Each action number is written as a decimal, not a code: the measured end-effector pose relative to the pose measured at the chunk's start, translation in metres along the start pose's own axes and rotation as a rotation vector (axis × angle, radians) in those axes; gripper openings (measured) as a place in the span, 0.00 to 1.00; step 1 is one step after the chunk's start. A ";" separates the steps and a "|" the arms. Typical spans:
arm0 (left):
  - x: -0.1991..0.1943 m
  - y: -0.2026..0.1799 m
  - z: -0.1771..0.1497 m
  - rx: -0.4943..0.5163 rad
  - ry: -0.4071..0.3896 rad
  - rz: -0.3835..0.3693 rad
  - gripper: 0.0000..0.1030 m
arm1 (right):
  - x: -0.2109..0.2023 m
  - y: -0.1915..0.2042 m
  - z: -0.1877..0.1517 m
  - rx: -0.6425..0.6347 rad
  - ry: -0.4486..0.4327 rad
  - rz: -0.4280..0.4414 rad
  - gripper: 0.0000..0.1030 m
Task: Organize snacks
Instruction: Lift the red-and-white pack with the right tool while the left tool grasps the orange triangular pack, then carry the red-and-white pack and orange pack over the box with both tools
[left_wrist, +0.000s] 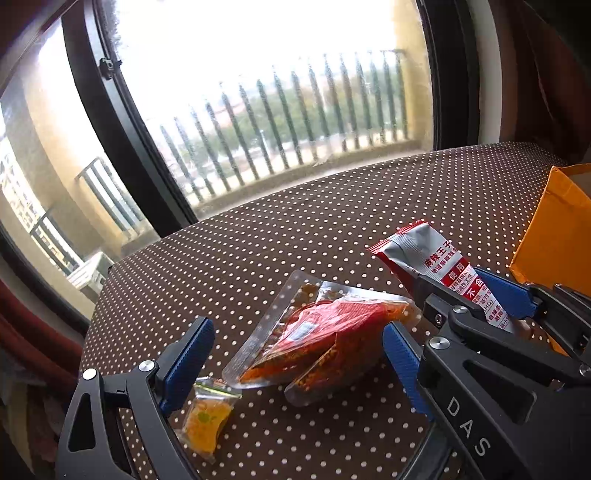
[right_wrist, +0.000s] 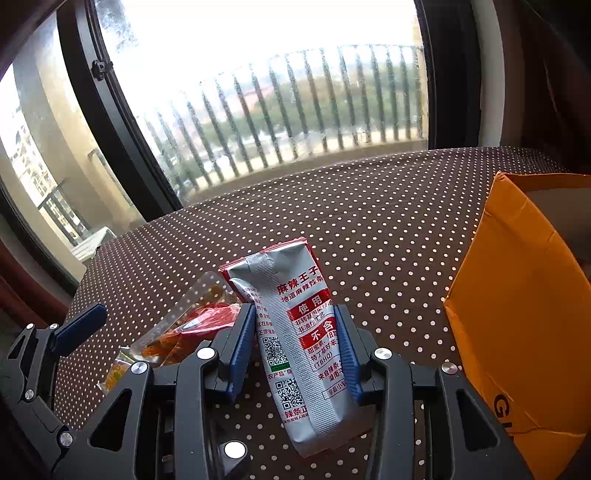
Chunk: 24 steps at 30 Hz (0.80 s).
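- The right tool (right_wrist: 295, 350) is pinching a silver snack packet (right_wrist: 295, 332) above the worktop (right_wrist: 388, 240).
- The left tool (left_wrist: 295, 365) is hanging spread over a clear red pouch (left_wrist: 325, 332); a small yellow sachet (left_wrist: 207, 421) is lying beside it.
- An orange box (right_wrist: 517, 332) is standing at the right, a window (right_wrist: 258, 74) behind.

This looks like a room in a home, high up in a building. A brown cloth with white dots (right_wrist: 369, 221) covers the bench. Behind it is a big window with a black frame (right_wrist: 122, 122), a balcony railing (right_wrist: 314, 107) outside, and dark red curtains (left_wrist: 33, 332).
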<state>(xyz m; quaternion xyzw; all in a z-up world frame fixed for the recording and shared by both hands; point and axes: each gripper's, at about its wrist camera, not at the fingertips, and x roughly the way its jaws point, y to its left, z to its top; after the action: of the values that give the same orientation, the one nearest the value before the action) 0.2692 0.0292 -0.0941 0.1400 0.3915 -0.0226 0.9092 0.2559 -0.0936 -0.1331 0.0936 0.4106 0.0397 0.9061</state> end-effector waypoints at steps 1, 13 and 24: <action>0.003 0.000 0.000 0.001 0.003 -0.003 0.91 | 0.001 -0.002 0.000 0.003 0.004 -0.002 0.44; 0.046 -0.009 0.000 -0.023 0.094 -0.149 0.83 | 0.024 -0.010 0.000 0.026 0.059 -0.030 0.44; 0.053 -0.007 0.000 -0.074 0.100 -0.196 0.54 | 0.026 -0.013 0.001 0.038 0.061 -0.035 0.44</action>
<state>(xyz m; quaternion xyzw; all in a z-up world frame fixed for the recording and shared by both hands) 0.3047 0.0262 -0.1338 0.0683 0.4487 -0.0898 0.8865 0.2741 -0.1024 -0.1539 0.1024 0.4404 0.0187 0.8917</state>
